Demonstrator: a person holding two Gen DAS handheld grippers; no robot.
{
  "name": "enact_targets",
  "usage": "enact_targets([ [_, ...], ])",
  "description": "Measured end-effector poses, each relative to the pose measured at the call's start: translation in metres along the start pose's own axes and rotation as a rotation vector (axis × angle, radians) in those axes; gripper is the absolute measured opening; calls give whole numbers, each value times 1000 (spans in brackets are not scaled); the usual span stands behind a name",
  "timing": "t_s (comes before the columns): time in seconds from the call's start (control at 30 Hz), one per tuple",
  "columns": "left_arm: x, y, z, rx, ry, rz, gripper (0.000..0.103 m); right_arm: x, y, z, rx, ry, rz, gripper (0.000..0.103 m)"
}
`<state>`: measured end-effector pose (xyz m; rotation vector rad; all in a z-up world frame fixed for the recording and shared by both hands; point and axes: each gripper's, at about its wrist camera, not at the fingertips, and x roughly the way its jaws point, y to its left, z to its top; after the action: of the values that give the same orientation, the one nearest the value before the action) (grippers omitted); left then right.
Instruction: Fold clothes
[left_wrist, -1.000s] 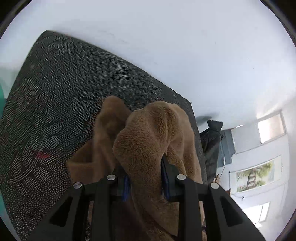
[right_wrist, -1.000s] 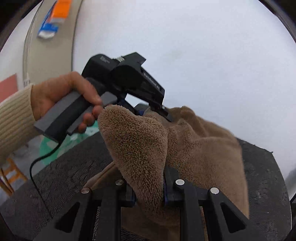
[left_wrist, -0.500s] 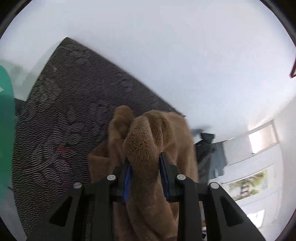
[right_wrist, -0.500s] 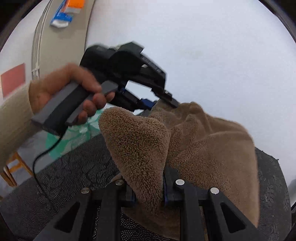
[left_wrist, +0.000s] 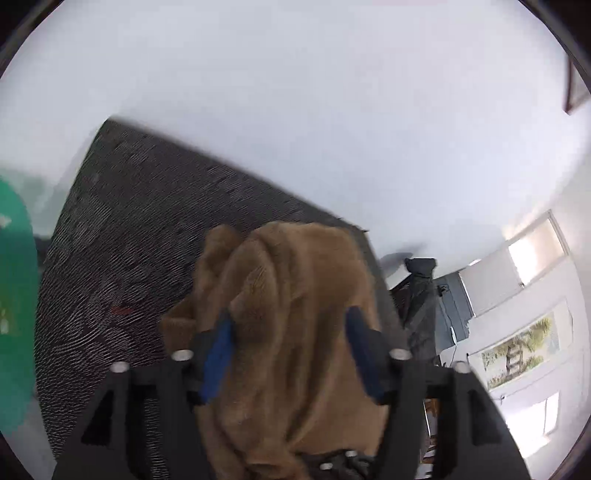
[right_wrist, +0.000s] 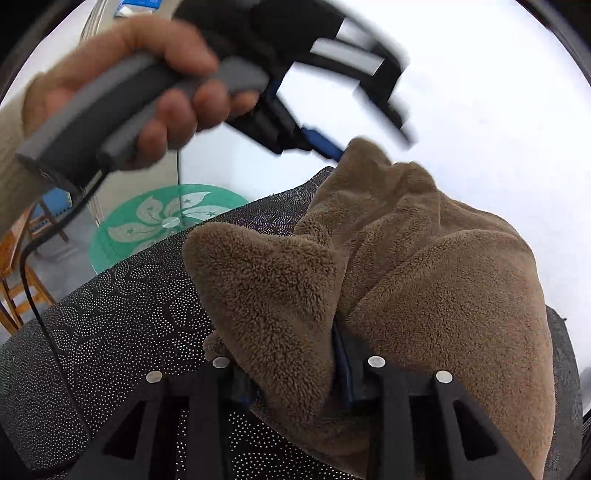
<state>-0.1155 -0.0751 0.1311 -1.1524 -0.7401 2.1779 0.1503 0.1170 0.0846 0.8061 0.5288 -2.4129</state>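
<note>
Both grippers' (left_wrist: 288, 332) (right_wrist: 291, 354) jaws just opening

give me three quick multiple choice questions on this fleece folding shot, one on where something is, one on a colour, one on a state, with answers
1. Where does the fleece garment lie?
A. on the dark patterned cloth
B. on the green round mat
C. on a wooden chair

2. What colour is the garment?
A. grey
B. brown
C. white

3. How do the left gripper jaws stand?
A. clamped flat on bare cloth
B. out of view
C. spread apart, fleece between them

Answers:
1 A, the dark patterned cloth spreads under it.
2 B, brown in both views.
3 C, the blue pads stand wide, having just opened.
</note>
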Motion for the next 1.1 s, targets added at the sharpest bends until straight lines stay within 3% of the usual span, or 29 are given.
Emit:
enact_targets([
  [0.03, 2, -10, 1, 23, -8, -7, 80, -1, -2, -1, 8, 0, 11, 44],
  [0.17, 29, -40, 6, 110, -13, 32, 80, -9, -6, -2, 22, -2, 25, 44],
  [0.3, 67, -14, 11, 27, 36, 139, 80, -25, -5, 0, 23, -1, 51, 44],
  [0.37, 83, 12, 10, -33, 66, 230, 80, -33, -12, -3, 34, -4, 92, 51],
  [0.43, 90, 34, 7, -92, 92, 272, 80, -48, -19, -7, 39, -27, 130, 54],
  [0.6, 80, 50, 1, -149, 69, 237, 80, -106, -45, -22, 59, -148, 127, 54],
  [0.67, 70, 45, 4, -145, 52, 244, 80, -131, -65, -27, 81, -200, 86, 54],
  [0.8, 38, 25, 13, -130, -37, 237, 80, -142, -108, -29, 131, -229, -39, 54],
  [0.97, 6, -33, 5, 19, -106, 142, 82, -128, -151, -26, 166, -186, -101, 54],
  [1.1, 31, -69, -42, 131, -13, 65, 83, -101, -159, -12, 137, -152, -11, 54],
])
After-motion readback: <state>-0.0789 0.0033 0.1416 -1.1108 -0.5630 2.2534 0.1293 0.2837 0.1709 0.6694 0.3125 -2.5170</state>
